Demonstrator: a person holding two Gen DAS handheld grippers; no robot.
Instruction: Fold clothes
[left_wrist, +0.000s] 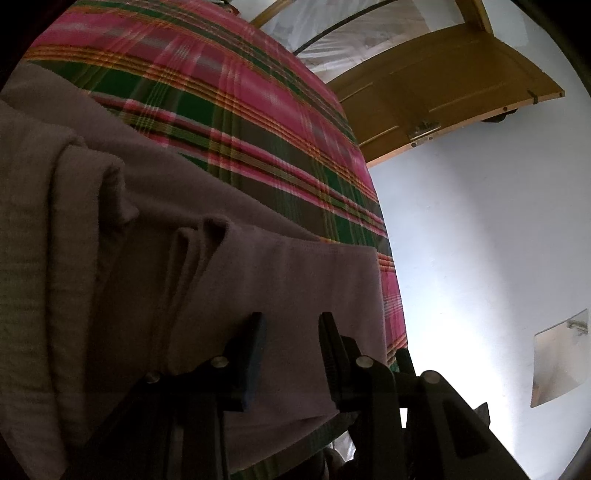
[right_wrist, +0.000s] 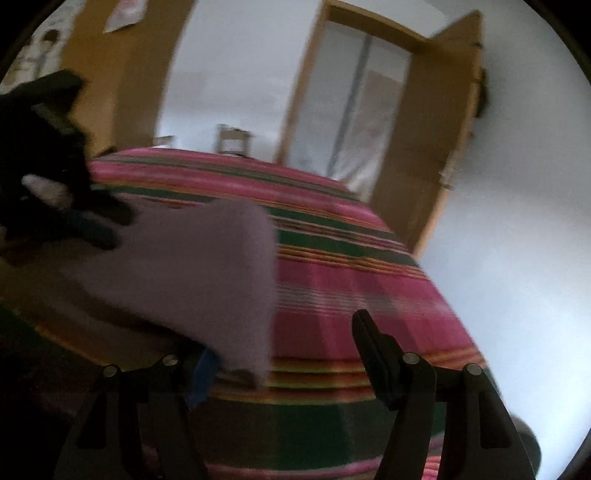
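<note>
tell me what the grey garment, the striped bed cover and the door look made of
Grey garment: soft matte knit, probably cotton jersey; fine ribbed texture and rounded folds. Striped bed cover: thin woven cloth, likely cotton; the pink, green and orange plaid lines look woven in, with a slight sheen. Door: wood or wood veneer, smooth honey-brown finish with recessed panels.

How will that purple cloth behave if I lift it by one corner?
Probably floppy: the purple cloth already lies in soft rolled folds and bends over the left gripper. Likely light, since a raised flap holds its shape in the right wrist view. Its folds may well slide apart over the plaid bedcover.
</note>
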